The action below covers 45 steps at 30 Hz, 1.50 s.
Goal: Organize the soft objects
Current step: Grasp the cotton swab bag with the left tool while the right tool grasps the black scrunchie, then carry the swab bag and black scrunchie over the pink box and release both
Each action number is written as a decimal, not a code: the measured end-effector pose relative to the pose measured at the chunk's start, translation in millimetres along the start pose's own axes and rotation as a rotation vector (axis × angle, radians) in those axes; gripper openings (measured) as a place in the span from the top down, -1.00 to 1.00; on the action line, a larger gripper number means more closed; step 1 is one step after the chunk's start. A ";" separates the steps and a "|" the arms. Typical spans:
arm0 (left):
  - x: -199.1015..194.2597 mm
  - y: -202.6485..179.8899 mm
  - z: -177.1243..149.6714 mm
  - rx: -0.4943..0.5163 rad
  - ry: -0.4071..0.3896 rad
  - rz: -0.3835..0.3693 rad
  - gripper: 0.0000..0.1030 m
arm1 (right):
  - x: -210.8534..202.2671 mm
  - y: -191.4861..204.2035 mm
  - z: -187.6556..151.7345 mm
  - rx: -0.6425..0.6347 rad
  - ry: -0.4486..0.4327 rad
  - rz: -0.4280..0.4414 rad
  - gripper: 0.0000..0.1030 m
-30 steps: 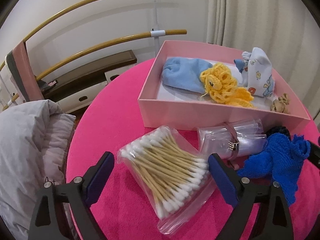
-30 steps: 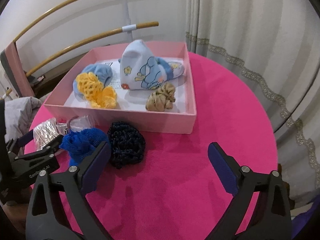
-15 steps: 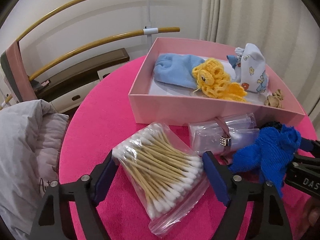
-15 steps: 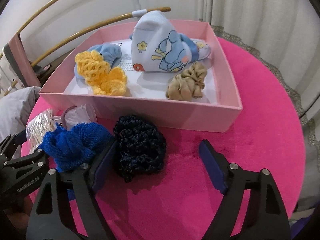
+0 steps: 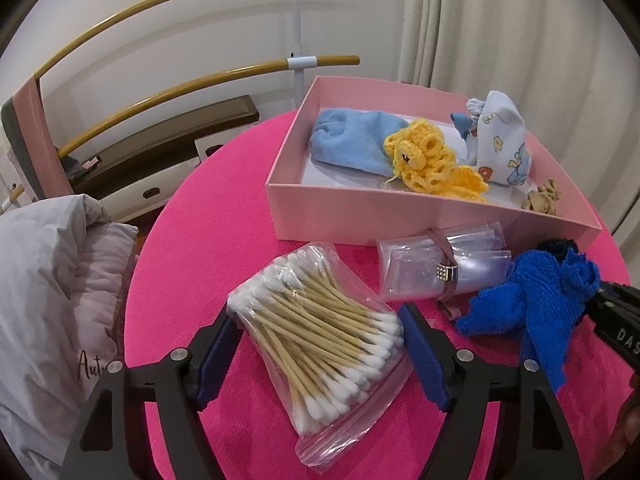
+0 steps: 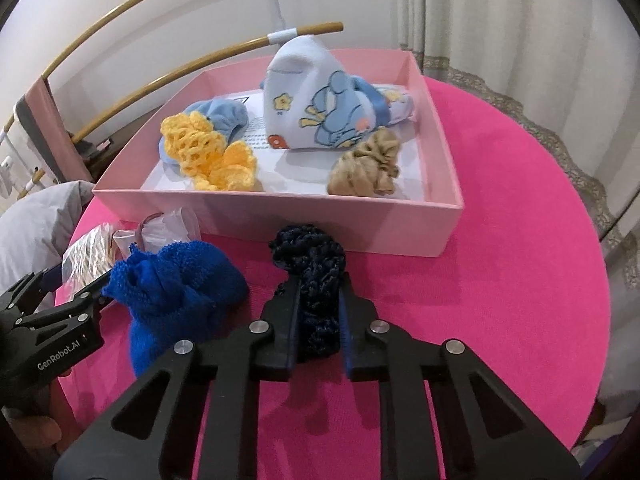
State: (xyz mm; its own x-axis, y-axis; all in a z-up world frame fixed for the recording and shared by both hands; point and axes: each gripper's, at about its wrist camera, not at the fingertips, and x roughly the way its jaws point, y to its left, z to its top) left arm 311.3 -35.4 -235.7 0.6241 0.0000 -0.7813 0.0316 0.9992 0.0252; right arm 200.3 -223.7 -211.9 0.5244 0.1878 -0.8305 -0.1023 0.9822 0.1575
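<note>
Now the pink table [image 6: 500, 220] carries a pink box [image 6: 320, 216] at the far side. Right gripper [image 6: 318, 300] is clamped on the navy scrunchie [image 6: 316, 252] just near the box. Left gripper [image 5: 320, 344] stands apart around the swab bag [image 5: 320, 340].

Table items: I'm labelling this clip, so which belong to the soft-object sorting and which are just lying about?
Job:
navy scrunchie, gripped by right tool
blue knit
pink box

Lying about:
cotton swabs
plastic bag roll
</note>
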 end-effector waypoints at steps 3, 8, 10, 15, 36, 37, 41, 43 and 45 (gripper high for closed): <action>-3.7 -0.4 -0.8 -0.003 0.001 -0.002 -0.42 | -6.0 -6.7 -2.3 0.015 -0.005 -0.006 0.72; -14.1 -4.3 -2.5 0.003 -0.010 -0.005 -0.41 | -13.3 -11.3 -6.2 0.026 -0.011 0.007 0.72; -19.1 -5.3 -3.4 0.004 -0.016 -0.005 -0.41 | -16.4 -11.3 -6.4 0.027 -0.017 0.016 0.73; -36.5 -4.7 -4.7 0.000 -0.038 -0.006 -0.40 | -28.6 -10.3 -6.0 0.025 -0.038 0.033 0.73; -131.1 -1.4 113.3 0.043 -0.272 -0.059 -0.41 | -106.2 26.6 109.5 -0.102 -0.245 0.084 0.72; -130.9 -1.1 123.6 0.040 -0.278 -0.058 -0.41 | -106.2 27.6 120.0 -0.101 -0.249 0.094 0.72; -125.2 -4.4 151.6 0.037 -0.294 -0.047 -0.41 | -102.4 30.9 154.8 -0.099 -0.259 0.102 0.72; -121.3 -6.9 164.5 0.036 -0.298 -0.044 -0.41 | -95.2 30.1 171.8 -0.094 -0.254 0.096 0.72; -116.2 -11.4 173.8 0.038 -0.302 -0.039 -0.41 | -86.3 28.0 184.0 -0.090 -0.245 0.088 0.72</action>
State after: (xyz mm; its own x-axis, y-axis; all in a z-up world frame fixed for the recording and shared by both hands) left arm 374.1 -53.8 -36.8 0.8258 -0.0559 -0.5612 0.0856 0.9960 0.0267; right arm 307.8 -211.9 -37.4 0.6980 0.2785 -0.6597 -0.2255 0.9599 0.1666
